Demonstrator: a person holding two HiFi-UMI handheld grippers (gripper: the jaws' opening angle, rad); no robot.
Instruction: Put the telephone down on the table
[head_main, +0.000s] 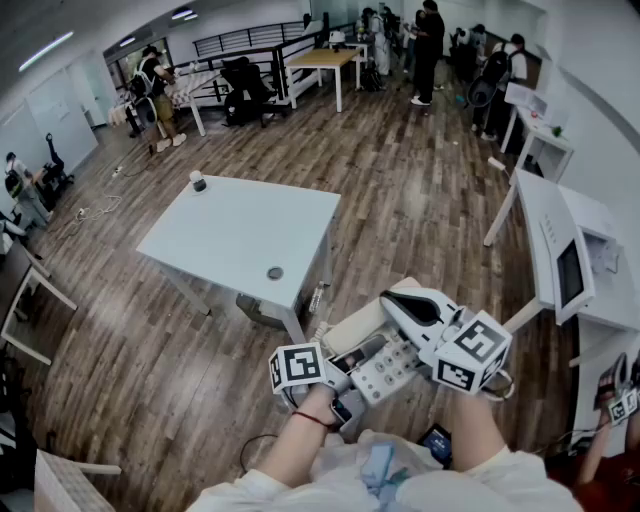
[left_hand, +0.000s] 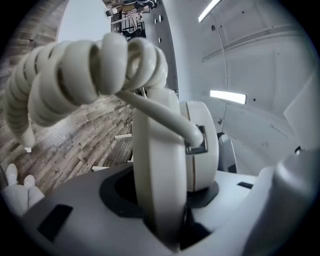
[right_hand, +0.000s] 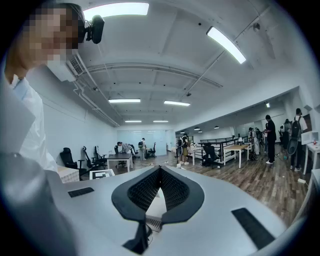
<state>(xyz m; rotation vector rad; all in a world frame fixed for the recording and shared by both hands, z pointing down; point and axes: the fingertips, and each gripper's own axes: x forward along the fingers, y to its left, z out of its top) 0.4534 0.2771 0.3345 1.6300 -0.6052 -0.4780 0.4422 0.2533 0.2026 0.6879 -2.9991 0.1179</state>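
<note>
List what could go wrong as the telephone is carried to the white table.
The left gripper holds the telephone over the wooden floor, short of the table; a slip could drop it.
The loose coiled cord might snag on the table edge.
A small dark disc near that edge could tip the telephone.

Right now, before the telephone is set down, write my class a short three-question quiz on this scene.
1. True or false: the telephone already rests on the table.
2. Which one is clamped on the telephone? A) the left hand-held gripper B) the right one
3. Fill in: the telephone's cord is ____, not straight.
Key: 1 false; 2 A; 3 coiled.
</note>
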